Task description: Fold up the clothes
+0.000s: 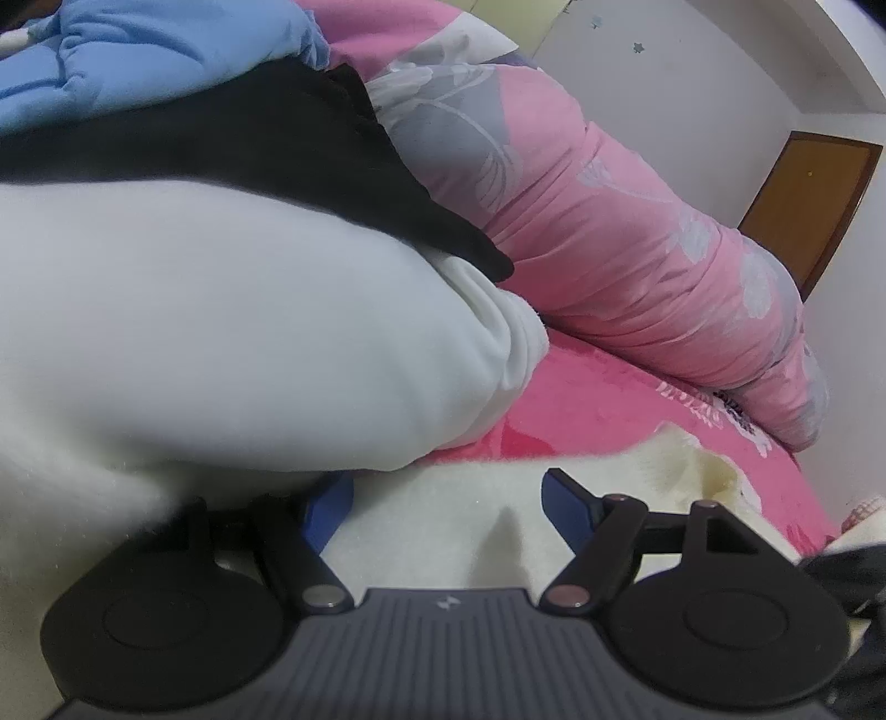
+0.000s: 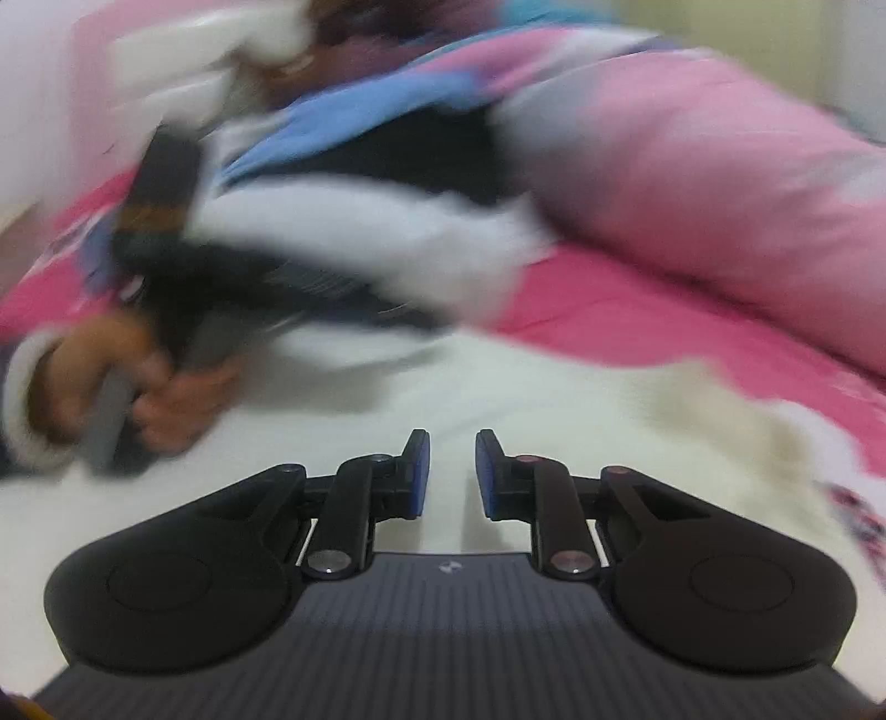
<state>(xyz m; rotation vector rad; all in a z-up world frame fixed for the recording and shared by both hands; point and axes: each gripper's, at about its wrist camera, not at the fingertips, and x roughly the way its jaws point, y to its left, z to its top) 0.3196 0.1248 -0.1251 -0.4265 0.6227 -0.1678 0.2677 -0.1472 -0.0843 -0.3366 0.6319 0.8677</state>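
A cream fleece garment (image 1: 443, 531) lies on the bed under both grippers. My left gripper (image 1: 448, 498) stands wide open over it, with a low ridge of the fleece between its blue pads. A thick white garment (image 1: 221, 332) bulges over its left finger and hides part of that pad. In the blurred right wrist view, my right gripper (image 2: 452, 471) hovers above the same cream fleece (image 2: 498, 387). Its pads stand a narrow gap apart with nothing pinched between them. At the left of that view a person's hand (image 2: 166, 399) grips a grey handle.
A black garment (image 1: 277, 144) and a blue padded one (image 1: 138, 50) are piled behind the white one. A rolled pink floral quilt (image 1: 609, 221) runs along the far side of the pink bedsheet (image 1: 609, 399). A brown wooden board (image 1: 808, 199) leans by the white wall.
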